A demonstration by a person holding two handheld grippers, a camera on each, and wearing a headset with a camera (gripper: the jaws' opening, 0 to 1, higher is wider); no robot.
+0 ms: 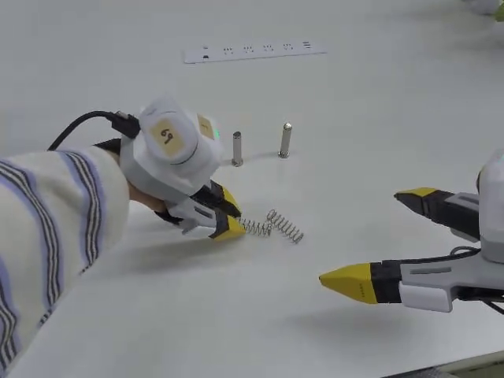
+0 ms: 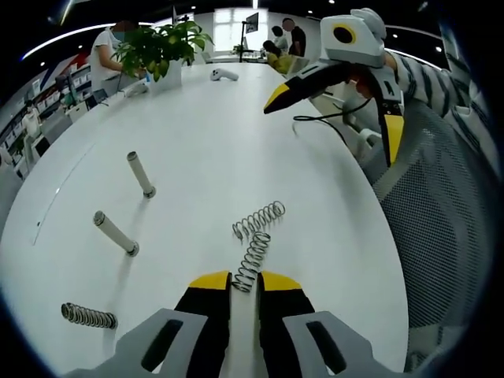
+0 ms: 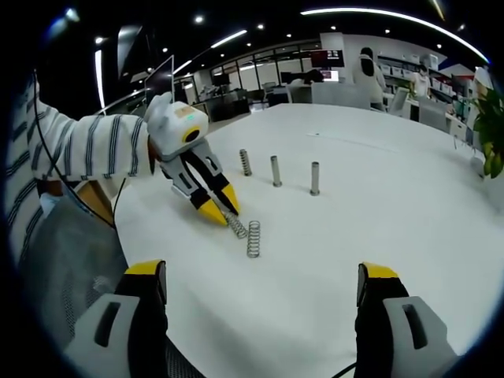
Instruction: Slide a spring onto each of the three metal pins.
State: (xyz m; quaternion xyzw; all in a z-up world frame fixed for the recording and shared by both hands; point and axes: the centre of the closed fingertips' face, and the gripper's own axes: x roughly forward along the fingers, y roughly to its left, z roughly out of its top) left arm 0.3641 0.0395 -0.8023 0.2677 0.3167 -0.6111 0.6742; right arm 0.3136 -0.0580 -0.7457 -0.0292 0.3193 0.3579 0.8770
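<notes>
Left gripper (image 1: 224,224) clenched on one end of spring (image 1: 253,227); spring lies flat mid-desk. Second spring (image 1: 285,226) flat just beside it, near ends meeting or almost; cannot tell which. Middle pin (image 1: 237,148) and end pin (image 1: 285,140) upright, bare, farther toward desk (image 1: 354,102) far edge. Third spring (image 3: 245,162) upright at other end of same row, core hidden. Right gripper (image 1: 378,240) released, jaws wide apart, over near edge, well apart from springs. Power strip (image 1: 253,52) near far edge.
</notes>
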